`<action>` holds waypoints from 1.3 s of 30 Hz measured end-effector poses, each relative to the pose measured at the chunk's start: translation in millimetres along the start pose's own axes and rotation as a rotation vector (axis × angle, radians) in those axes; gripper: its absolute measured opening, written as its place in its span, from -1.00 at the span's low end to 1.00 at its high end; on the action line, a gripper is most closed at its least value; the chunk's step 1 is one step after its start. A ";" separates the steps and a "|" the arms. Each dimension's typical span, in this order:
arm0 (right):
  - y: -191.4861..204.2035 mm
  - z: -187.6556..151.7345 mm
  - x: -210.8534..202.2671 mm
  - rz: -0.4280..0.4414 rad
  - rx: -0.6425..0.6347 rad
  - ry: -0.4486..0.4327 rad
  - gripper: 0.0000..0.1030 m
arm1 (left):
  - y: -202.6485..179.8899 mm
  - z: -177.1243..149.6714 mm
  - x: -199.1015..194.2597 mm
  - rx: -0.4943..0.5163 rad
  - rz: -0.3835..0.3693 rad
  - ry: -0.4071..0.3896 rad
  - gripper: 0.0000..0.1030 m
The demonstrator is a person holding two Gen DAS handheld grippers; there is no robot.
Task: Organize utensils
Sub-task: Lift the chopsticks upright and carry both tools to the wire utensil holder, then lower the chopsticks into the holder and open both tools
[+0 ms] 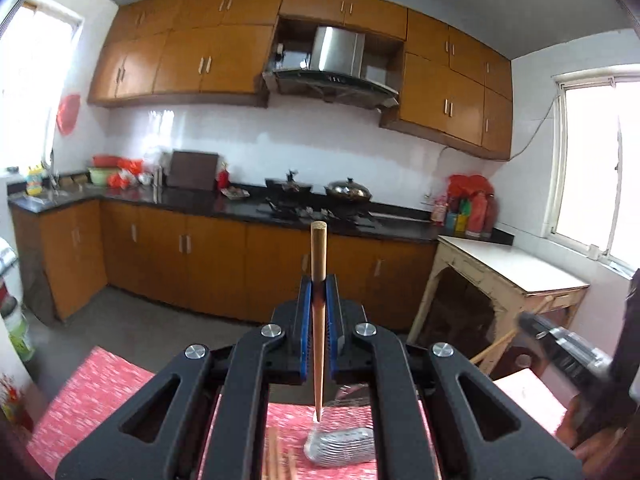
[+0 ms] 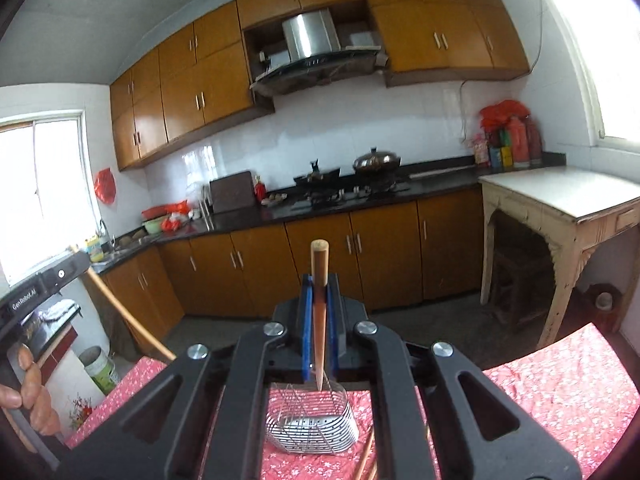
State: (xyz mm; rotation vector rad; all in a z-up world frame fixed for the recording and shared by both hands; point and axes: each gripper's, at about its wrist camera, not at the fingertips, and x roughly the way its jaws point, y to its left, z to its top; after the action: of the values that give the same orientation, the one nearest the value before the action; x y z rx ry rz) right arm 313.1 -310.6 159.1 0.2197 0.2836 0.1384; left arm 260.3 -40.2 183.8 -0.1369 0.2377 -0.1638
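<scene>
My left gripper is shut on a wooden chopstick that stands upright, thick end up, its tip hanging over a wire utensil basket. My right gripper is shut on a second chopstick, also upright, its point just above the same basket. Both are raised above the table with the red floral cloth. Loose chopsticks lie on the cloth by the basket, and the loose chopsticks also show in the right wrist view. Each view catches the other gripper at its edge.
Beyond the table's far edge is open floor, then a long kitchen counter with a stove and wok. A cream side table stands at the right under a window. A person's hand grips the left tool.
</scene>
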 end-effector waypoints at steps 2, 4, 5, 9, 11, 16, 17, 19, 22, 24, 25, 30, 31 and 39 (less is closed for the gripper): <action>-0.4 -8.8 14.0 0.010 0.000 0.029 -0.85 | -3.6 -12.7 16.6 -0.014 -0.003 0.021 -0.87; -2.0 -17.6 27.0 0.020 0.004 0.056 -0.85 | -5.9 -23.7 31.5 -0.014 0.002 0.035 -0.87; -5.1 -23.7 35.2 0.022 0.009 0.076 -0.85 | -5.9 -28.7 37.3 -0.015 0.008 0.041 -0.87; -15.8 -43.2 62.9 0.027 0.041 0.134 -0.85 | -7.1 -51.8 67.8 -0.026 0.026 0.078 -0.87; -24.0 -51.3 73.5 0.034 0.067 0.162 -0.85 | -6.3 -63.1 83.6 -0.030 0.029 0.107 -0.87; -37.7 -63.4 93.1 0.050 0.111 0.209 -0.85 | -3.4 -84.6 103.2 -0.017 0.040 0.166 -0.87; -40.3 -65.3 96.5 0.056 0.123 0.220 -0.85 | -2.3 -87.9 107.2 -0.023 0.041 0.180 -0.87; -43.7 -70.1 101.9 0.066 0.138 0.237 -0.85 | 0.0 -92.4 110.0 -0.033 0.037 0.203 -0.87; -48.0 -74.8 106.2 0.068 0.154 0.254 -0.81 | 1.1 -96.7 113.9 -0.021 0.037 0.234 -0.87; -51.9 -76.1 106.7 0.060 0.164 0.258 -0.77 | 2.3 -96.1 111.9 -0.008 0.056 0.239 -0.85; -53.6 -76.0 106.6 0.053 0.172 0.257 -0.76 | 3.4 -96.2 111.9 -0.011 0.054 0.242 -0.82; -61.1 -71.5 95.8 0.014 0.200 0.233 -0.51 | 14.0 -86.9 98.7 -0.029 0.089 0.222 -0.15; -62.3 -70.6 93.4 0.008 0.201 0.226 -0.46 | 15.1 -84.9 95.5 -0.027 0.093 0.216 -0.15; -70.7 -68.0 46.7 -0.036 0.208 0.148 -0.32 | 34.7 -73.6 54.2 -0.052 0.115 0.168 -0.12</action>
State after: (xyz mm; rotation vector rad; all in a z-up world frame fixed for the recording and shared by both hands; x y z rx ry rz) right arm 345.0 -357.9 66.6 0.4111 0.4499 0.0893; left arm 299.2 -24.3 95.5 -0.1611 0.4161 -0.0545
